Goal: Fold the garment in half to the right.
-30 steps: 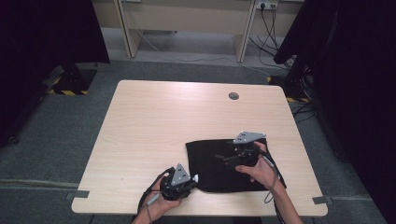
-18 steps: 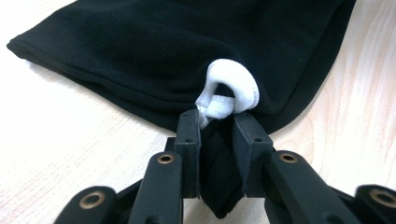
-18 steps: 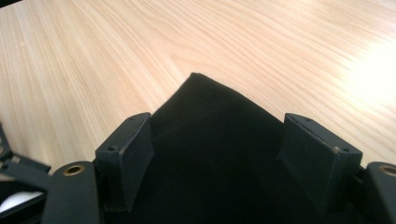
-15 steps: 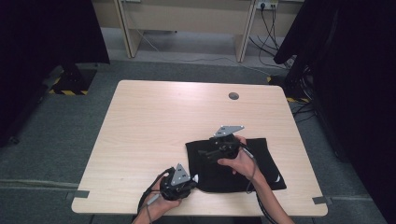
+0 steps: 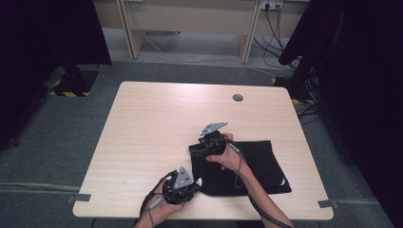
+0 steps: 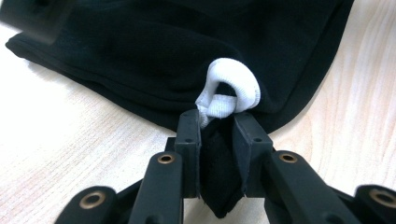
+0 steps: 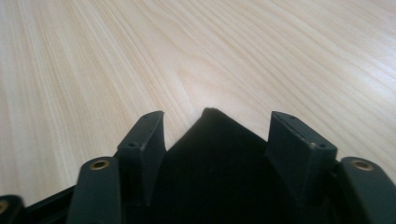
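Note:
A black garment lies flat on the front right part of the wooden table. My left gripper is at its front left corner, shut on a fold of the black cloth. A white drawstring loop sticks out just past that gripper's tips. My right gripper is at the garment's far left corner. Its jaws stand apart, and a pointed corner of black cloth lies between them, not pinched.
A round cable hole sits near the table's far edge. A small white mark shows on the garment's front right corner. Desk legs and cables stand on the grey floor beyond the table. Dark curtains hang at both sides.
My right gripper has moved left across the garment, from its far right part to its far left corner. The left gripper has stayed put, holding the cloth.

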The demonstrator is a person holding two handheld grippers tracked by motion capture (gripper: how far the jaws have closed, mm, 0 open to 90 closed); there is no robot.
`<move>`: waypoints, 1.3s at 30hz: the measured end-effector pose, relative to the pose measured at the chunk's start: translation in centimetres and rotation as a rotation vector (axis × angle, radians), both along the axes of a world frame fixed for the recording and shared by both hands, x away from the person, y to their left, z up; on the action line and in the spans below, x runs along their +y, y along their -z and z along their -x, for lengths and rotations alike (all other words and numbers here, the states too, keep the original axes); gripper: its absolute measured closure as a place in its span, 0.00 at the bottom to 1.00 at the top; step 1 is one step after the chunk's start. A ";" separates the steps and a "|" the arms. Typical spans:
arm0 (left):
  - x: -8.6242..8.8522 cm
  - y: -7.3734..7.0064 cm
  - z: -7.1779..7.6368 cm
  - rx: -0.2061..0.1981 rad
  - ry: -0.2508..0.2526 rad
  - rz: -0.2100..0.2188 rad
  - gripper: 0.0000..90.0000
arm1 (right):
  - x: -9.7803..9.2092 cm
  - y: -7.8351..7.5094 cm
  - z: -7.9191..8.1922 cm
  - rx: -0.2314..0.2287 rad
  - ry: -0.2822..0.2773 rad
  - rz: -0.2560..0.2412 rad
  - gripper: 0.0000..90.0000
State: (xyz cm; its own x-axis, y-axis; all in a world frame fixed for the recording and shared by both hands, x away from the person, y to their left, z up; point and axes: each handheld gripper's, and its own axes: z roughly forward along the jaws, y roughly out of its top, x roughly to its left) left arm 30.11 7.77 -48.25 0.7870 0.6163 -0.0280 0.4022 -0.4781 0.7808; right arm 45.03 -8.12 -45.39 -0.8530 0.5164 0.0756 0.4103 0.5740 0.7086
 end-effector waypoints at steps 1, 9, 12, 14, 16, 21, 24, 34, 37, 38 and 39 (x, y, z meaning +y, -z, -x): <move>0.0 0.0 0.0 0.000 0.000 0.000 0.82 | 0.3 0.1 -0.2 0.004 -0.003 0.013 0.45; 0.0 0.0 0.1 -0.004 0.000 0.000 0.83 | 1.8 1.2 -1.0 -0.004 -0.044 0.111 0.70; -0.1 0.0 0.3 -0.016 -0.002 -0.011 0.85 | 1.7 1.1 -0.9 0.000 -0.049 0.112 0.83; -0.1 0.0 0.4 -0.021 -0.010 -0.010 0.87 | 1.5 1.0 -0.9 0.005 -0.045 0.110 0.88; 0.0 0.0 0.4 -0.027 -0.012 -0.005 0.88 | 1.3 0.9 -1.0 0.008 -0.040 0.095 0.91; 0.3 -0.5 0.4 -0.034 -0.022 0.017 0.89 | 1.1 -0.1 -0.9 -0.014 -0.034 0.054 0.94; 0.5 -1.6 0.5 -0.053 -0.019 0.036 0.90 | 0.7 -1.2 -0.8 -0.041 -0.030 0.023 0.95; -0.1 -4.8 0.2 -0.138 -0.007 0.053 0.90 | -1.3 -4.5 0.0 -0.116 0.005 -0.062 0.96; -0.9 -5.9 0.0 -0.155 0.018 0.072 0.90 | -2.3 -5.4 0.2 -0.136 0.022 -0.079 0.96; -1.2 -6.3 -0.1 -0.157 0.030 0.081 0.90 | -2.7 -5.7 0.2 -0.143 0.028 -0.087 0.96; -1.7 -6.7 -0.1 -0.159 0.040 0.088 0.90 | -3.1 -6.0 0.3 -0.148 0.034 -0.095 0.96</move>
State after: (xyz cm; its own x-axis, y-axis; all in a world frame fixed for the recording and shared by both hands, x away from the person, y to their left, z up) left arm 30.22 6.11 -41.58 0.8095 0.5853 0.0460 0.2527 -0.4181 0.8725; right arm 44.74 -11.25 -39.43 -0.8408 0.5413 -0.0001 0.3151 0.4896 0.8130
